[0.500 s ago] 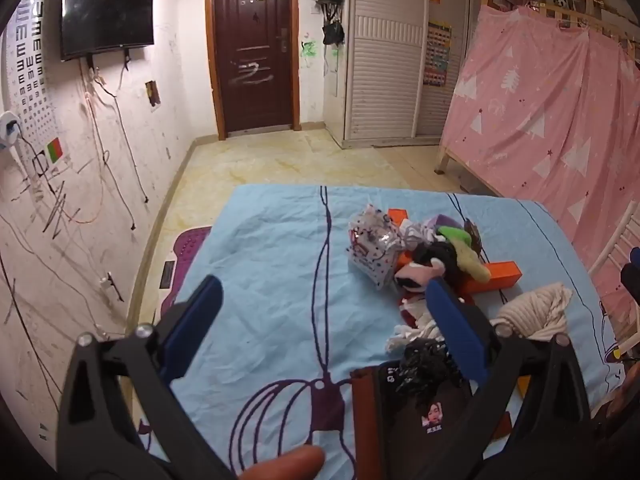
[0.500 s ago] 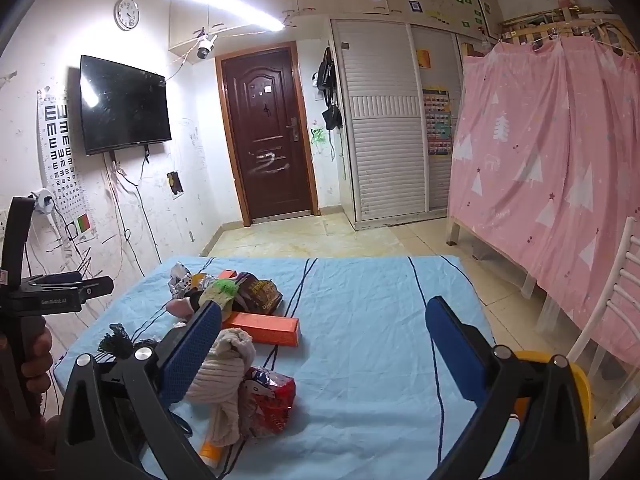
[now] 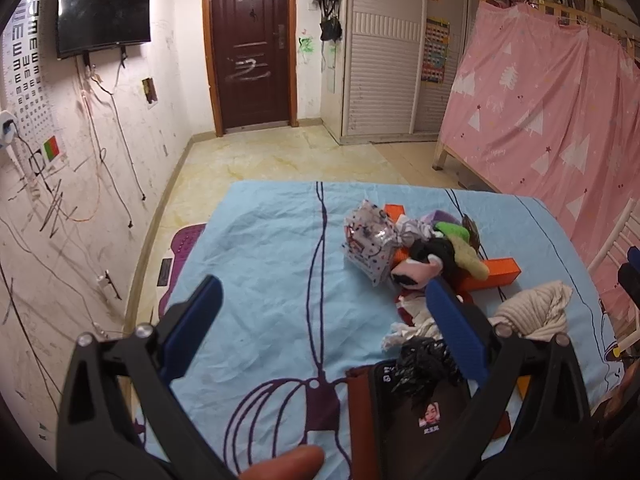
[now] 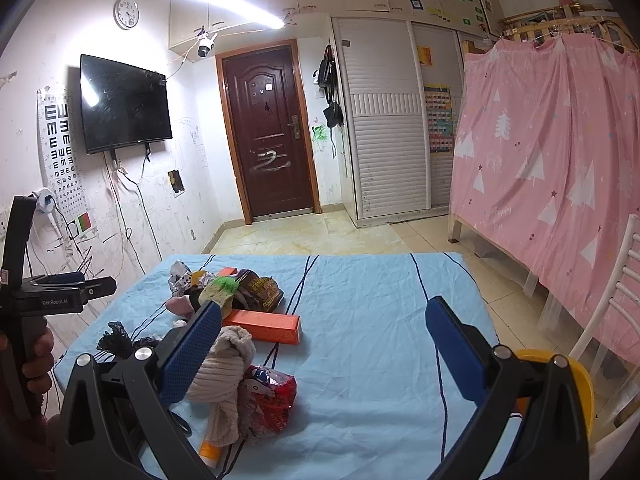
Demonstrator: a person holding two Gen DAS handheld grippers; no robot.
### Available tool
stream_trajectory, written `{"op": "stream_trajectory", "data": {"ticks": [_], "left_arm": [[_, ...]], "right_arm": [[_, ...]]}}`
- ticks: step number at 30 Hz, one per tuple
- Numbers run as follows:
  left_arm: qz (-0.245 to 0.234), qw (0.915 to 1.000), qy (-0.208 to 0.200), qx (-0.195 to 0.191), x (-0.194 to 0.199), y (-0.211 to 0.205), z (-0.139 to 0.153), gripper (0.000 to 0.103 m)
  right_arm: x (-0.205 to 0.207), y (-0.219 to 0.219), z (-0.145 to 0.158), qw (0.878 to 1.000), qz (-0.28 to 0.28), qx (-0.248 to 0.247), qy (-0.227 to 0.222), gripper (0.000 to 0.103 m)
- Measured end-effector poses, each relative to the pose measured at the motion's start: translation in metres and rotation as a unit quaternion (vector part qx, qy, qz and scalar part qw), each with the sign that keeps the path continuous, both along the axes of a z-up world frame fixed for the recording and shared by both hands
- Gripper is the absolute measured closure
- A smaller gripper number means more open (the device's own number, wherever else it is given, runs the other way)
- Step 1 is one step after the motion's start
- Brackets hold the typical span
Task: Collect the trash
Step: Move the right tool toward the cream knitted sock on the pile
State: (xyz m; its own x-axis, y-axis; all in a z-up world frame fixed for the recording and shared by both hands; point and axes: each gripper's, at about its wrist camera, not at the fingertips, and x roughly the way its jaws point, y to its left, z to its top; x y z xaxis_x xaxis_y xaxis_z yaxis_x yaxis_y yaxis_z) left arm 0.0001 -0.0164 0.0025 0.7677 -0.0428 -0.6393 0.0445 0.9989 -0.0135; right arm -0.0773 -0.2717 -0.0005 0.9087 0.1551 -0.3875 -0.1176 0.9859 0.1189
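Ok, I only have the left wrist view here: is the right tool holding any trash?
Observer: No. The right tool is open, with only the sheet between its jaws.
Operator: Anything hidden behind the beige cloth?
Observer: Yes. A red wrapper lies against the cloth, on the side that faces the right tool.
Operator: And under it?
Observer: An orange tube end sticks out from below the cloth.
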Motion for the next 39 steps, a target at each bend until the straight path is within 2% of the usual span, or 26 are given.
{"op": "stream_trajectory", "data": {"ticks": [16,24,32,39], "left_arm": [[-0.004,1.0,-0.001,0.002,-0.0001,-0.0051,0.0009,0.006],[-0.009,1.0,-0.003,0.002,-0.0022,-0.008,0.0034,0.006],[-0.01,0.9999,-0.003,0.001,-0.0028,-0.0082,0.0041,0.006],[-0.011,0.9999,0.0,0.0,-0.0039,-0.0099,0.0039,0.006]], "right_arm": [[-0.0006,0.0004,-0.0016,1.0,0.002,0.008,-0.001,0.008],[-0.0003,0.0034,-0.0028,1.0,0.003,-0.013,0.0,0.008],[-0.0014,0.0047,-0.0016,1.0,0.006,-0.002,-0.011,0.008],[0.0021,0.0033,-0.0055,1.0,0.006,-0.014,0.021,0.008]]}}
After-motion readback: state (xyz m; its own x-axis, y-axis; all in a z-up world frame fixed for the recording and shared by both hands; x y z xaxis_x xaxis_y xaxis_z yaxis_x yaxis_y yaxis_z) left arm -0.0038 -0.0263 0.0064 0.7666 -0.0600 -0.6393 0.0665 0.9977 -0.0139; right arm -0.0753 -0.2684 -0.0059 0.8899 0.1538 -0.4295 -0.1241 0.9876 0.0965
